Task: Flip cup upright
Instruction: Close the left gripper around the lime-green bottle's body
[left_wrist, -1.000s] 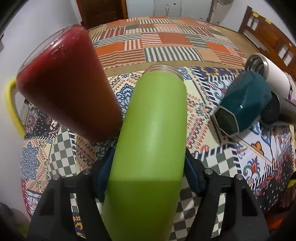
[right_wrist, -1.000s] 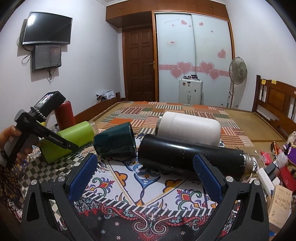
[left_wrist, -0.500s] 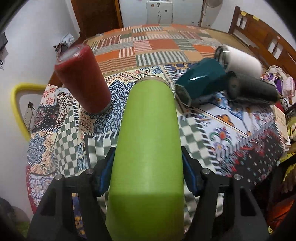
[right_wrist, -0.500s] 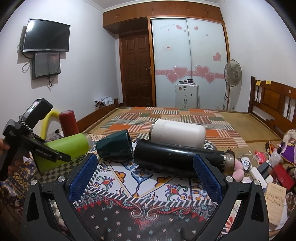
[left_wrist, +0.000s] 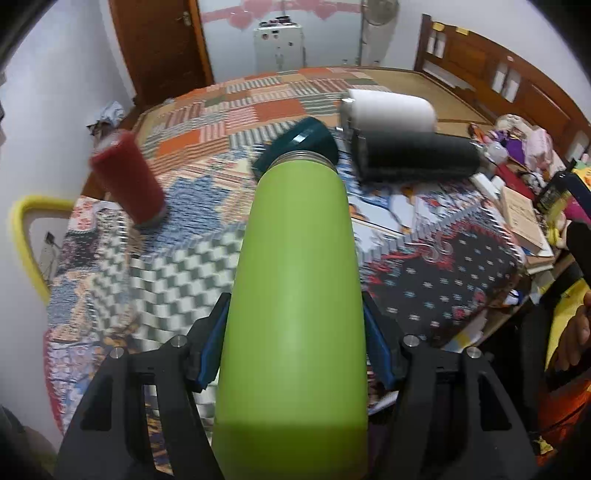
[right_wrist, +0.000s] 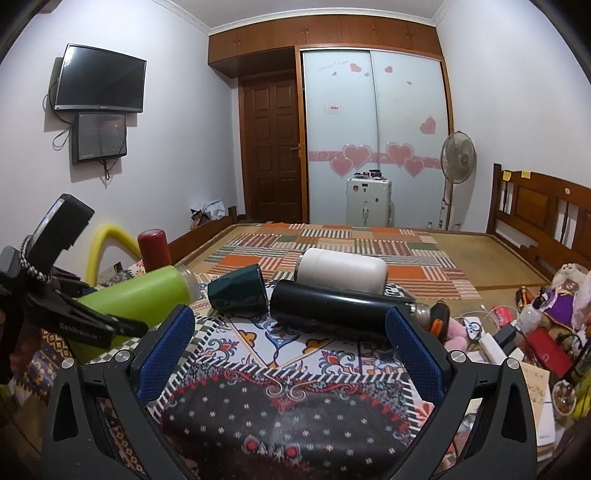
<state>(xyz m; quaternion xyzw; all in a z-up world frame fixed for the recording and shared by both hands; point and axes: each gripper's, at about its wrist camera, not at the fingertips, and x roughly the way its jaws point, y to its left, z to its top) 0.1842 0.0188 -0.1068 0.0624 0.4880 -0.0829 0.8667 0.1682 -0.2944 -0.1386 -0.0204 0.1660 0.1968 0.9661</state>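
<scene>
My left gripper (left_wrist: 295, 343) is shut on a lime green cup (left_wrist: 295, 295), held above the patterned table with its metal mouth pointing away from me and slightly up. The right wrist view shows the green cup (right_wrist: 133, 295) tilted in the left gripper (right_wrist: 85, 325) at the left. A red cup (left_wrist: 127, 181) stands upright at the back left. A teal cup (right_wrist: 238, 291), a black flask (right_wrist: 332, 308) and a white cup (right_wrist: 341, 269) lie on their sides. My right gripper (right_wrist: 291, 350) is open and empty, near the table's front edge.
The patterned tablecloth (right_wrist: 280, 417) covers the table. Books, cables and small clutter (right_wrist: 524, 332) sit at the right. A yellow chair back (left_wrist: 22, 229) stands at the left. A bed with a striped mat (right_wrist: 332, 251) lies behind the table.
My left gripper has lifted and drawn back with the green cup, tipping its mouth upward. The red cup now looks farther away. The right gripper has backed away and risen slightly.
</scene>
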